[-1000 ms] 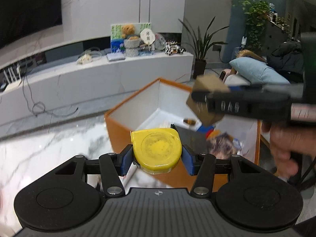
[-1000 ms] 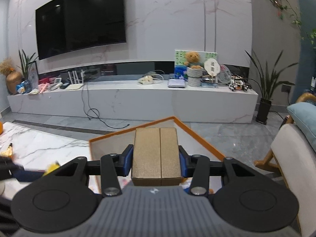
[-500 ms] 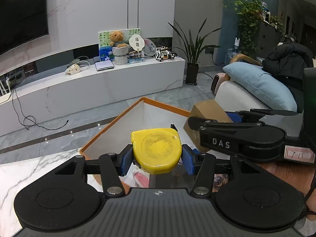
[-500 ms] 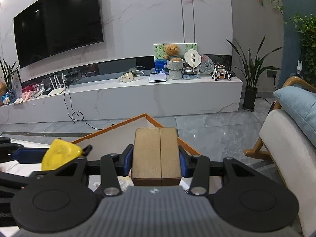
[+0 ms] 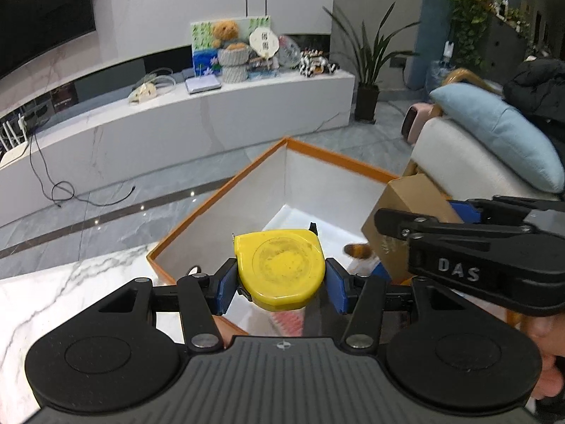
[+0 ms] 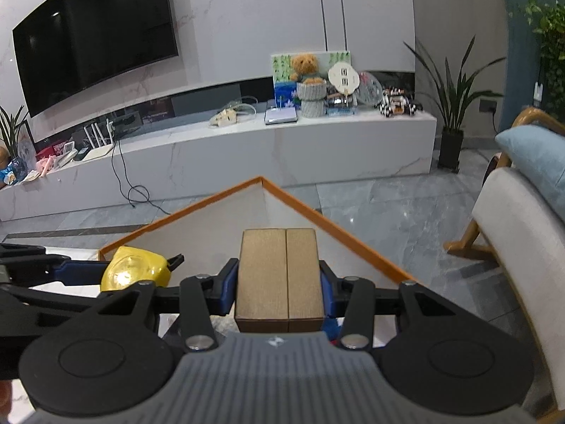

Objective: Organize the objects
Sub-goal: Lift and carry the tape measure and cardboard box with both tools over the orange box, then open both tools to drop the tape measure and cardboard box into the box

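My left gripper is shut on a yellow tape measure, its blue pads pressing both sides. It hangs over the near corner of an orange box with white inner walls. My right gripper is shut on a small brown cardboard box above the same orange box. In the left wrist view the right gripper and its cardboard box come in from the right, close beside the tape measure. From the right wrist camera the tape measure appears at the left.
The orange box stands on a white marble table and holds several small items. Beyond lie a grey tiled floor, a long white TV bench with clutter, and a pale armchair with a blue cushion at the right.
Both grippers have moved forward and down over the orange box, still holding their objects. The right gripper's cardboard box has sunk lower and nearer beside the tape measure.
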Available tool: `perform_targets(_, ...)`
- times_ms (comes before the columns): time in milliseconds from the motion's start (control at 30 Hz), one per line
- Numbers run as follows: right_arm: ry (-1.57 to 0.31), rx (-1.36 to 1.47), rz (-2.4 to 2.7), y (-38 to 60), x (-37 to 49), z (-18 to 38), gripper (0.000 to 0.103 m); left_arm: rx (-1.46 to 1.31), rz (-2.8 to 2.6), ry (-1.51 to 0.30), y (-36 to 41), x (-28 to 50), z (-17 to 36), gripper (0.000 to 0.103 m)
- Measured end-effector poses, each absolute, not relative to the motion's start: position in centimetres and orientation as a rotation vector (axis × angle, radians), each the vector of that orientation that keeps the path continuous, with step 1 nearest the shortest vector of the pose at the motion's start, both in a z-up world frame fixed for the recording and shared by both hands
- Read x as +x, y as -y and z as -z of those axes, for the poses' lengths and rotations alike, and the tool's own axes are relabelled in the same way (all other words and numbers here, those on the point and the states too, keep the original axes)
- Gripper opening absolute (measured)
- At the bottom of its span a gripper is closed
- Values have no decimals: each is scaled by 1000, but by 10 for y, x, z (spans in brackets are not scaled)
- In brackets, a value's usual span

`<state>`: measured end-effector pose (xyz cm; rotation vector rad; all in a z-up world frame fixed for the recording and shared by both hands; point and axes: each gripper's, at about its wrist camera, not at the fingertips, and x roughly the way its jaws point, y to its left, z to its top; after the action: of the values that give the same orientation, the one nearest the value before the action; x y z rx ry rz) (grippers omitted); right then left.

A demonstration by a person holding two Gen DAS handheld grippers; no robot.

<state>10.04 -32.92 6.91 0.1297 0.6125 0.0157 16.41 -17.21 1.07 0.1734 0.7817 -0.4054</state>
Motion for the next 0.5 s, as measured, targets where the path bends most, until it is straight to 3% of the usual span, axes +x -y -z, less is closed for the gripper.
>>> perform_targets(500, -664, 124, -11, 315, 112, -47, 47, 230, 392, -840, 170, 181, 7, 61)
